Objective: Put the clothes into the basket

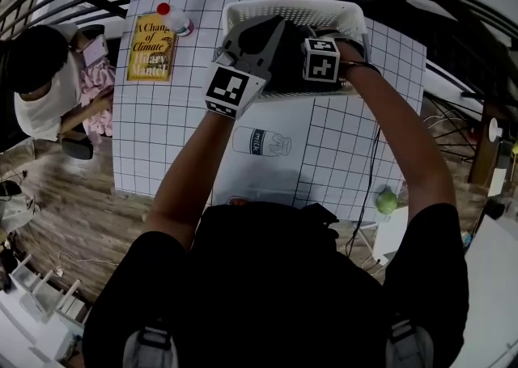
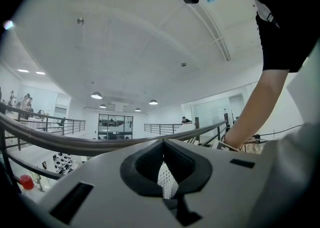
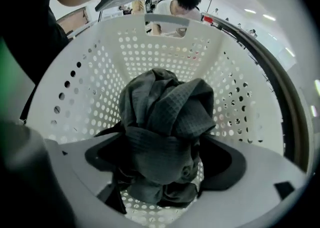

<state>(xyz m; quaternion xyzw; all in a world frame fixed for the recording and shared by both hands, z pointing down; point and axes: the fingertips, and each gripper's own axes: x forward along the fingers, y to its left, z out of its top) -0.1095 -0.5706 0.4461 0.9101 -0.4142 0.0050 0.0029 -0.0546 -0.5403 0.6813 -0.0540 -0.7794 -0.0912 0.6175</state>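
While the left gripper (image 2: pixel 164 164) reaches level across the worktop, its jaws are clenched on a thin strip of the white perforated plastic basket (image 1: pixel 291 10). Only that narrow strip of wall shows between them in the left gripper view. The rest of that view is ceiling, railing and the person's arm.

The right gripper (image 3: pixel 165 157) points steeply down into the basket with its jaws released and spread wide. A bunched dark grey waffle-weave cloth (image 3: pixel 167 117) sits between them on the basket's floor, with dark gaps at both flanks. Its lower folds are buried under the upper ones, so it cannot be told whether it is one garment or several.

From the head view the right jaws are hidden under the marker cube and hand, and the cloth is only a dark mass inside the basket.

The white grid-lined worktop (image 1: pixel 154 132) also carries a yellow paperback book (image 1: pixel 150 47) and a red-capped bottle (image 1: pixel 174 19), which lies beside the book. The person's torso cuts off the worktop's near edge.
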